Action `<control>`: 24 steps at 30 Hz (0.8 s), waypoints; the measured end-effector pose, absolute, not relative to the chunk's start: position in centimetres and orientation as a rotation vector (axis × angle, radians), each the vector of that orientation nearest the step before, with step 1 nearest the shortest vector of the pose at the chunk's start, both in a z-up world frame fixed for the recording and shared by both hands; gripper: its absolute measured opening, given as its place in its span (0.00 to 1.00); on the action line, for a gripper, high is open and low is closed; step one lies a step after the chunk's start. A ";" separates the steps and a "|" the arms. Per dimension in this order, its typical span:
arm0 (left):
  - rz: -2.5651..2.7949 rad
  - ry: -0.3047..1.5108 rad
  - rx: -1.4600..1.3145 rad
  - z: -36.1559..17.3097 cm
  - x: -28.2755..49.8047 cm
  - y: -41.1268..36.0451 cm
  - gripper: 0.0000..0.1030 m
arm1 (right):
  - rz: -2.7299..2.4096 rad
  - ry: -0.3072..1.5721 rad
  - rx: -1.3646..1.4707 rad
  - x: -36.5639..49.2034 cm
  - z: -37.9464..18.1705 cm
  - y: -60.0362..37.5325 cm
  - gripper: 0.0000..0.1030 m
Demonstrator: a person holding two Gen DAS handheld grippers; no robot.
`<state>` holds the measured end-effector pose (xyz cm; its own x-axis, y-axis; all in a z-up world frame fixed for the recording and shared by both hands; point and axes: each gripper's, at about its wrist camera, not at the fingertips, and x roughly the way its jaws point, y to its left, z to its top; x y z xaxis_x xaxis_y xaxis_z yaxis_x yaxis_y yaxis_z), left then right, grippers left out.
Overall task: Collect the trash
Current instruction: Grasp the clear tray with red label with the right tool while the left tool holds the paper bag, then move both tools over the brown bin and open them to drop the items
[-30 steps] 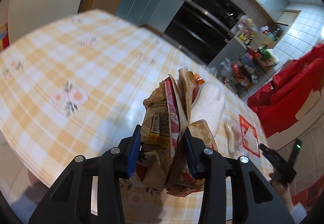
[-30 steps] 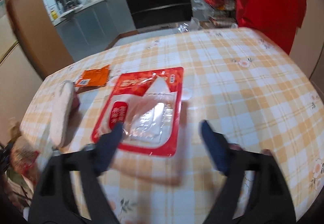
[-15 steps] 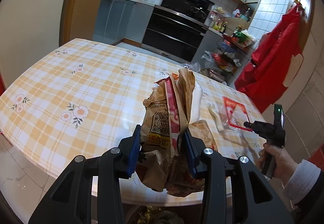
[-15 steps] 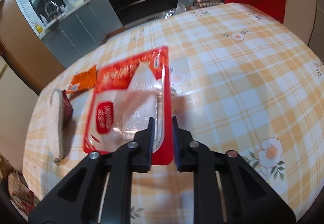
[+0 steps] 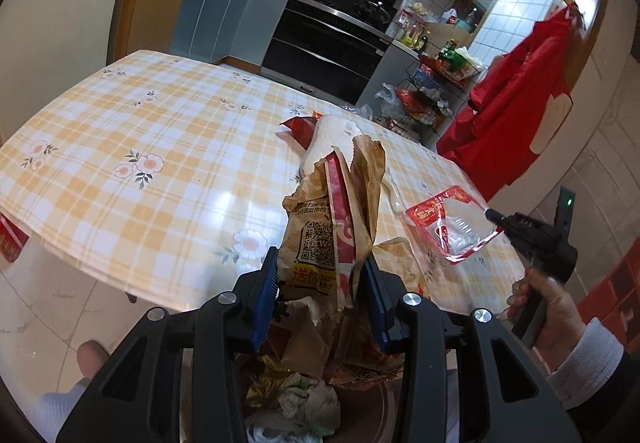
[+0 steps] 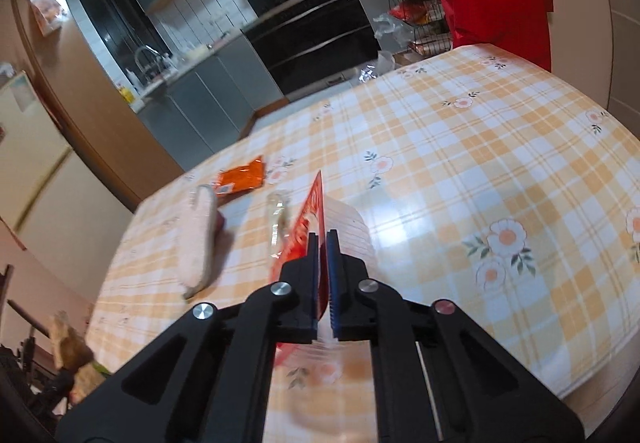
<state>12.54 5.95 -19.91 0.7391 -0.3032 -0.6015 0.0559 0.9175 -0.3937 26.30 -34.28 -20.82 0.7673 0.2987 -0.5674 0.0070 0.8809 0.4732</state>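
Observation:
My left gripper is shut on a crumpled brown paper bag and holds it off the table's near edge, above a bin of trash. My right gripper is shut on a red and clear plastic wrapper, lifted edge-on above the table; it also shows in the left wrist view, held by the right gripper. On the table lie an orange packet, a white oval pad and a clear plastic piece.
The table has a yellow checked floral cloth. Behind it stand a black oven, grey cabinets and a wire rack of goods. Red cloth hangs on the right wall.
The left gripper pulled the paper bag back off the table to above the bin. The right gripper closed on the red wrapper and lifted it on edge.

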 end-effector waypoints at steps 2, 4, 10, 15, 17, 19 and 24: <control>-0.210 0.715 -0.350 -19.7 11.7 5.7 0.38 | 0.180 0.664 0.484 25.1 -20.1 -34.1 0.05; -0.217 0.715 -0.345 -19.5 11.2 5.5 0.38 | 0.192 0.647 0.479 24.0 -19.4 -33.9 0.05; -0.229 0.741 -0.283 -19.7 9.3 4.5 0.38 | 0.254 0.608 0.455 21.2 -17.3 -32.6 0.05; -0.245 0.778 -0.252 -20.6 8.2 3.8 0.38 | 0.308 0.561 0.441 18.7 -15.1 -31.6 0.05; -0.252 0.785 -0.241 -20.8 7.8 3.4 0.38 | 0.330 0.538 0.436 17.6 -14.0 -31.2 0.05; -0.266 0.793 -0.228 -20.9 7.4 3.0 0.38 | 0.351 0.521 0.433 16.6 -13.1 -30.9 0.05; -0.321 0.792 -0.202 -21.1 6.9 1.7 0.44 | 0.386 0.493 0.410 14.3 -11.6 -30.1 0.05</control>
<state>6.90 1.69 -21.06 0.6576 -0.3562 -0.6639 0.2066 0.9326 -0.2958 14.30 -30.08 -11.64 0.8130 0.4478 -0.3722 -0.2550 0.8485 0.4637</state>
